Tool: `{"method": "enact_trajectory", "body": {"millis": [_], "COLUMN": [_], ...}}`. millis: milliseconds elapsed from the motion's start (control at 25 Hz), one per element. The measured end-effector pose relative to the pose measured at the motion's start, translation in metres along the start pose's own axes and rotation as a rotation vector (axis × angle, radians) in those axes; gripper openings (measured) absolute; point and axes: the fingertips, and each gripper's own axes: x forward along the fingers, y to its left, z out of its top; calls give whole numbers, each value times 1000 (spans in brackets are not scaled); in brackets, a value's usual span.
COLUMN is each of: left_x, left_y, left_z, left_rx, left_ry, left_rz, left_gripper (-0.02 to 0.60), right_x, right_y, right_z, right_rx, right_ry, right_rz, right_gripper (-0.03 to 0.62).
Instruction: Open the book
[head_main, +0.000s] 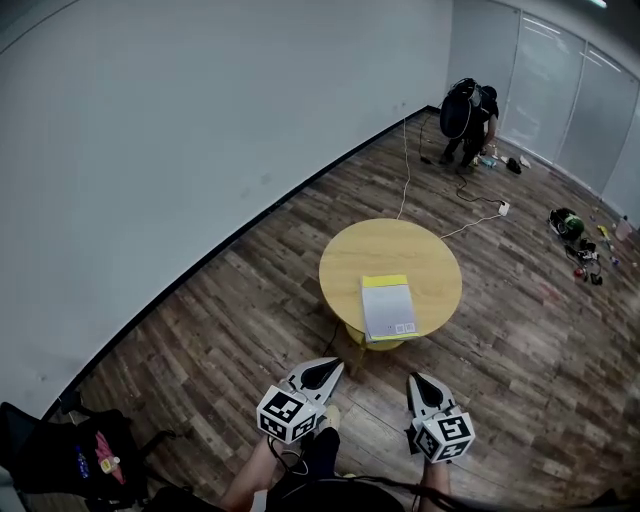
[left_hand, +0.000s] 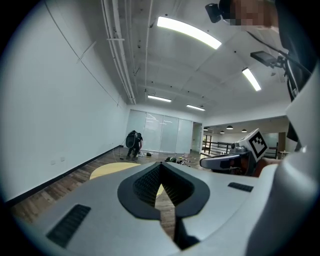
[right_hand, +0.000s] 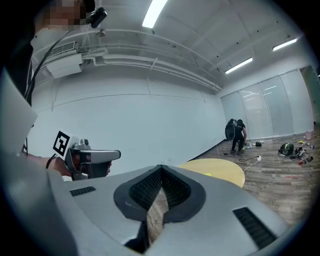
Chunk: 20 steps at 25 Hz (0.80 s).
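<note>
A closed book (head_main: 388, 308) with a grey cover and a yellow strip along its far edge lies on the near side of a round wooden table (head_main: 420, 250). Both grippers hover short of the table, near the person's legs, and touch nothing. My left gripper (head_main: 337, 365) points toward the table's near left edge, its jaws together and empty. My right gripper (head_main: 414, 378) is shut too, with nothing in it, and points toward the table's near edge. In the left gripper view its own jaws (left_hand: 161, 165) meet at the tips, with the table (left_hand: 107, 170) beyond. The right gripper view shows its jaws (right_hand: 161, 167) likewise closed.
A wood floor surrounds the table, and a white wall runs along the left. A person in black (head_main: 470, 120) crouches at the far end by a cable (head_main: 405, 170) and power strip (head_main: 503, 208). Small items (head_main: 577, 235) litter the floor on the right. A black bag (head_main: 80, 455) sits near left.
</note>
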Motion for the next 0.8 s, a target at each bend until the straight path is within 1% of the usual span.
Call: {"method": "enact_trajectory", "body": {"millis": [200,320,480,600,800], "left_x": [41,67,94,112,133], "left_y": [55,89,130,148,160], "left_z": [3,5,10,15,9], "left_rx": [-8,-8,-22,-22,-41], "left_ry": [32,52,56,57,75], "left_rz": [-9,-23,-39,-49,-55], "left_gripper": [-5,-5,-5,-5,-5], "right_x": [66,104,147,169,190], "right_y": [-24,-43,-56,-64,-83], "right_z": [8,4,5,11,14], "right_rx": [5,4,32,36,10], "right_ry": [32,52,64,62,93], "right_rz": [-14,-24,-36,-34,-41], "right_gripper": [4,5,5,3,4]}}
